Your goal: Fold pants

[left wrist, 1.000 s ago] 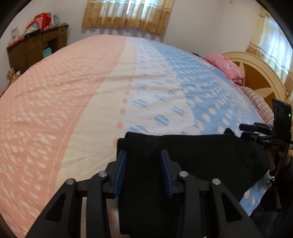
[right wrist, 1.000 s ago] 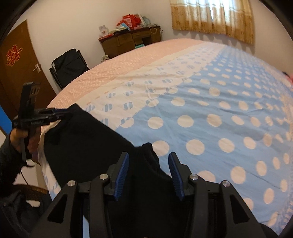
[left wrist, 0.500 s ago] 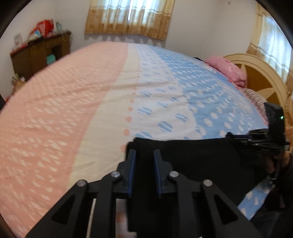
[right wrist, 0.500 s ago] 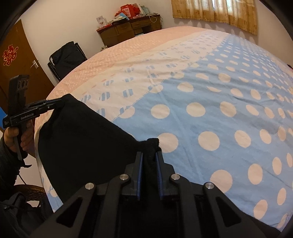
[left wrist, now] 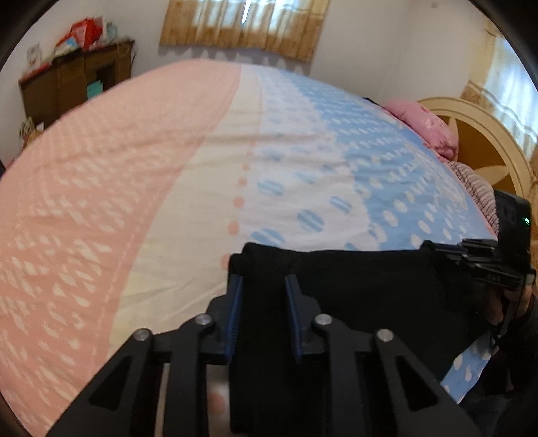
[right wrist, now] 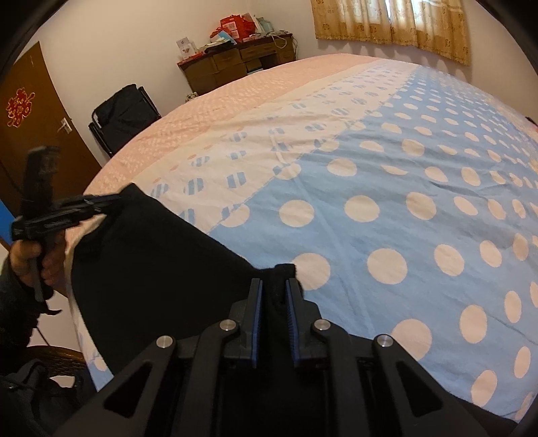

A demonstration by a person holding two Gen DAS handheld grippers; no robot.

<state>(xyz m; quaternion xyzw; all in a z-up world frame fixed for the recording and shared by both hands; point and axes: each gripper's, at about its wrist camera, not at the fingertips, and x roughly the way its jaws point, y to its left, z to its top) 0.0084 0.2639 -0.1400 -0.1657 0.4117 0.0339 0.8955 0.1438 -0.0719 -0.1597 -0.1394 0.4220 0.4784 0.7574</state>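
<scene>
The black pants [left wrist: 370, 289] are spread at the near edge of the bed, on the blue and white part of the bedspread [left wrist: 302, 161], and part of the cloth hangs down over the edge. One corner of the upper edge is held by each gripper, so the edge is stretched between them.

In the left wrist view, the left gripper [left wrist: 262, 292] is seen with its blue pads [left wrist: 235, 312] on both sides of a thick fold of the black cloth. Its jaws have just been closing, and the cloth is pressed between them. At the right border of this view the right gripper [left wrist: 470, 259] is seen from the side, its tips at the other corner of the pants.

In the right wrist view, the right gripper [right wrist: 274, 289] is nearly closed, and a small bunch of the black cloth is clamped between its pads and stands up just above them. Here the left gripper [right wrist: 111, 201] is seen at the left, held by a hand [right wrist: 33, 259] in a dark sleeve, with its tips pinching the far corner.

Behind the bed a wooden dresser [right wrist: 235, 64] with red boxes on it stands against the wall, below curtains [right wrist: 393, 23]. A pink pillow [left wrist: 427, 124] lies near the headboard [left wrist: 487, 144].
</scene>
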